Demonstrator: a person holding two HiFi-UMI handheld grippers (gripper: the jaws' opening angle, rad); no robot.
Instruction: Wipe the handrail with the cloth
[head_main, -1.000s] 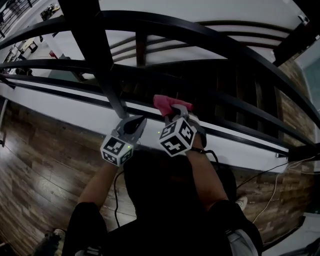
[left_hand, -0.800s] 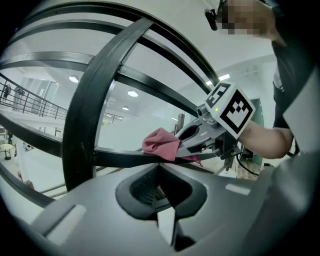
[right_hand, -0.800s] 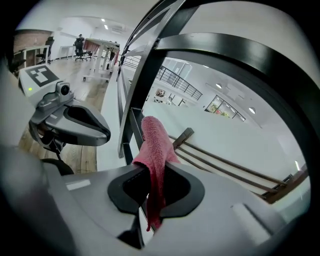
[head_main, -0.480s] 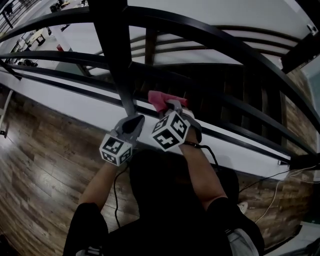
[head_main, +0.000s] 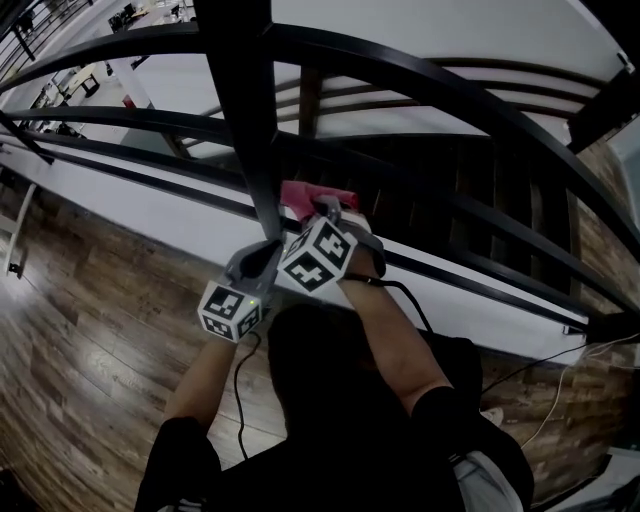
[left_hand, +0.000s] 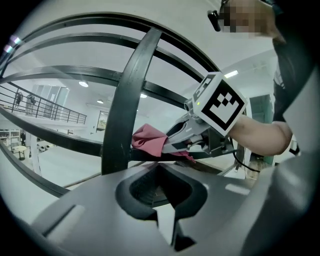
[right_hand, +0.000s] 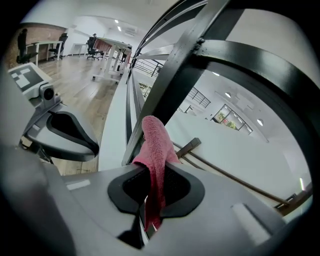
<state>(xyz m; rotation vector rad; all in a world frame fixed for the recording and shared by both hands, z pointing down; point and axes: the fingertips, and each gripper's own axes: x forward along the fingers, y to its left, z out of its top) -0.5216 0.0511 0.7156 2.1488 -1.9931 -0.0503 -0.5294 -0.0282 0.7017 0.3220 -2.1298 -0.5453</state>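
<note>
Jaws of the right gripper (right_hand: 150, 200) pinch the pink cloth (right_hand: 155, 145), bunched against the black handrail (left_hand: 75, 143) beside the upright post (left_hand: 125, 100). Those of the left gripper (left_hand: 165, 200) sit closed, empty. I'd keep firm pressure, sliding steadily and skirting that post.

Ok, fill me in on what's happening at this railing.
A person works a gripper in each hand at a black railing. The right gripper has its tongs shut on a pink cloth, held against a rail beside the upright post. The left gripper sits close by near that post, tongs together and holding nothing.
</note>
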